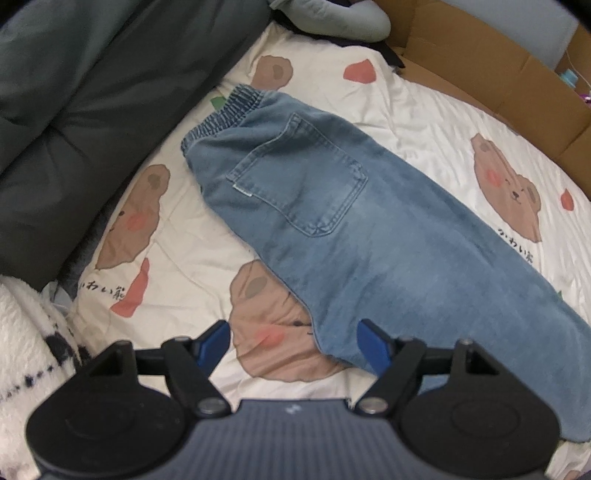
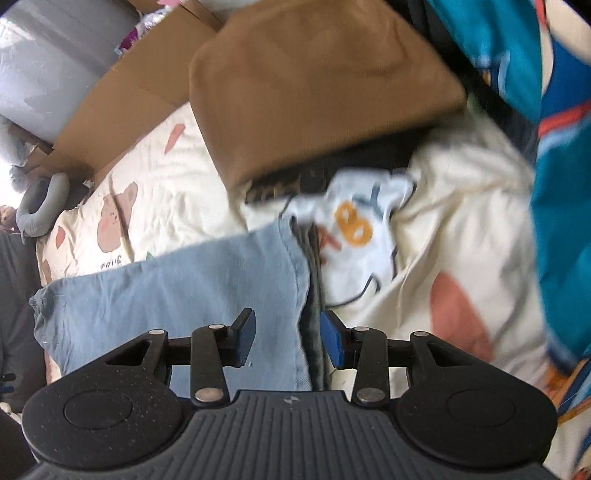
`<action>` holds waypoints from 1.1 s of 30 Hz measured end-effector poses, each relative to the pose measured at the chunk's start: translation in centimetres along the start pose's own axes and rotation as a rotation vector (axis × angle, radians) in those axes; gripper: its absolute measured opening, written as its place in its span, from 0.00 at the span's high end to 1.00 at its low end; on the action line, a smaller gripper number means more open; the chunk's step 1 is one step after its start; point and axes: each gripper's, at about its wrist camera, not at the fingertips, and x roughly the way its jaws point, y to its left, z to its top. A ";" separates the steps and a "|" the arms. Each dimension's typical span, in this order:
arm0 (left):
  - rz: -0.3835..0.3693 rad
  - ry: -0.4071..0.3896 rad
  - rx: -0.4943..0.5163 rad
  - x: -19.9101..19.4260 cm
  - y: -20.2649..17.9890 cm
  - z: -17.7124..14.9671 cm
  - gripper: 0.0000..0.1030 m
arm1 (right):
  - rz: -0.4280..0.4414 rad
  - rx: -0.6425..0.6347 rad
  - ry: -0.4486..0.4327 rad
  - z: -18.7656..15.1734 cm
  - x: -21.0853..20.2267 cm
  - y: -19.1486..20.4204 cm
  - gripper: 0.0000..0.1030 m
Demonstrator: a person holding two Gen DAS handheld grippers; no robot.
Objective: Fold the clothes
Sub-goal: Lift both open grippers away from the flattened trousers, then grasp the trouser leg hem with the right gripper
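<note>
Surface: a bed under a cream quilt [image 1: 424, 110], soft and creased, printed with brown bear heads, coral patches and small dark script. Dark grey padded bedding [image 1: 74, 110] fills the upper left of the left wrist view; a fluffy white blanket [image 1: 22, 350] with dark flecks sits at lower left. Flattened brown cardboard [image 1: 498, 62] lines the bed edge at upper right, and a pale grey cushion [image 1: 332, 22] lies at top centre.

Jeans [image 1: 369, 229]: light blue denim, folded lengthwise so 1 back pocket faces up, gathered elastic waistband toward upper left of frame, leg running down to lower right. They lie flat on the quilt, centre of frame.

Left gripper [image 1: 295, 343]: black linkages, blue pads, jaws spread wide with nothing between them; it hovers over the quilt, its right pad at the near edge of the denim.

Right wrist view is motion-blurred. Right gripper [image 2: 287, 339]: jaws parted, straddling the hem edge of the jeans [image 2: 184, 288], gripping nothing. Just right of the hem lies a crumpled white garment [image 2: 362, 251] with orange and blue lettering. Above it, a tan folded fabric [image 2: 314, 81]; a teal patterned cloth [image 2: 554, 147] runs down the right edge
</note>
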 end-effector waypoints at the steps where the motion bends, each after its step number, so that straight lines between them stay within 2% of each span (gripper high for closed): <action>1: 0.003 0.003 0.002 0.2 0.0 -0.1 0.24 | 0.006 0.004 0.005 -0.3 0.5 0.0 0.55; 12: 0.030 0.063 0.008 2.9 -0.7 -0.2 0.24 | -0.002 0.003 0.060 -1.7 5.8 -0.8 0.55; 22: 0.044 0.111 0.049 5.7 -2.2 0.3 0.24 | 0.057 0.046 0.060 -1.9 7.1 -2.1 0.50; 25: 0.046 0.117 0.059 6.2 -2.5 0.3 0.24 | 0.075 0.059 0.060 -1.9 7.6 -2.4 0.52; 30: 0.044 0.120 0.062 6.7 -2.7 0.2 0.24 | 0.169 0.016 0.027 -1.6 5.2 -1.3 0.53; 33: 0.052 0.132 0.059 7.2 -2.7 0.0 0.24 | 0.144 -0.013 0.025 -1.4 5.0 -1.1 0.53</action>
